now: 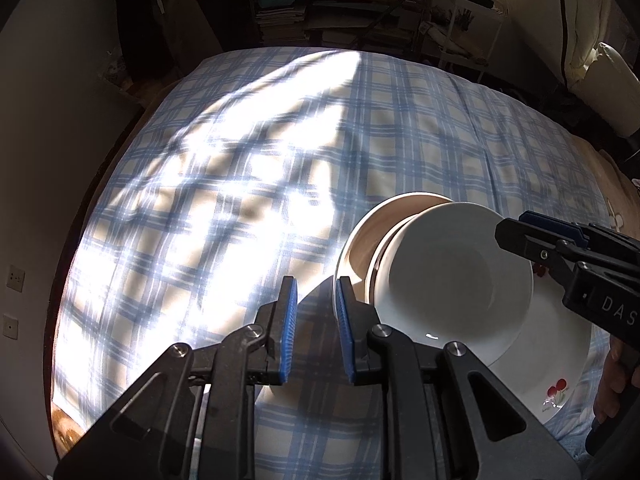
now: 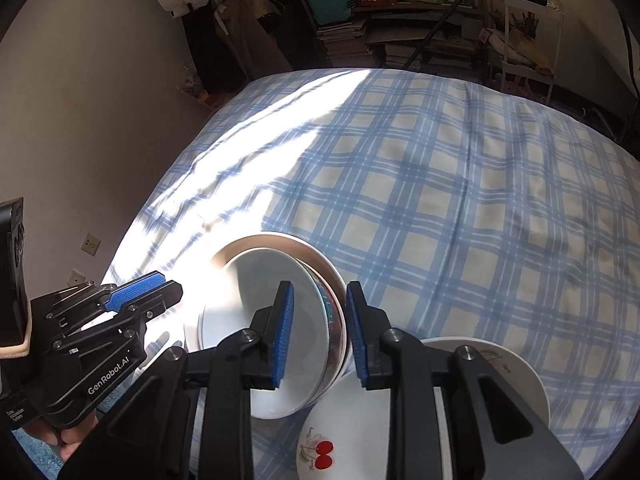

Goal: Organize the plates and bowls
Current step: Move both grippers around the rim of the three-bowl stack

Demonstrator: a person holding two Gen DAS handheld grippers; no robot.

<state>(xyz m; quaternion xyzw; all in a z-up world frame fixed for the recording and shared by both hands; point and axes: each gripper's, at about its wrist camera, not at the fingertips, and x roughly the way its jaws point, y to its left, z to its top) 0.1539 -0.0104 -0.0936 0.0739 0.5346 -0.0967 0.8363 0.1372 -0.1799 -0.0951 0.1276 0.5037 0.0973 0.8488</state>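
Glossy glazed white bowl (image 1: 452, 272); glossy cherry-print plate (image 2: 320, 440); soft woven checked cloth (image 1: 240, 160); ribbed blue pads (image 2: 282, 336).

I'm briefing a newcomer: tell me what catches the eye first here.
A white ceramic bowl nested in a tan-rimmed bowl sits on a white cherry-printed plate, all on a blue plaid cloth. The right gripper straddles the nested rims, fingers apart. Bright sunlight floods the cloth at left.
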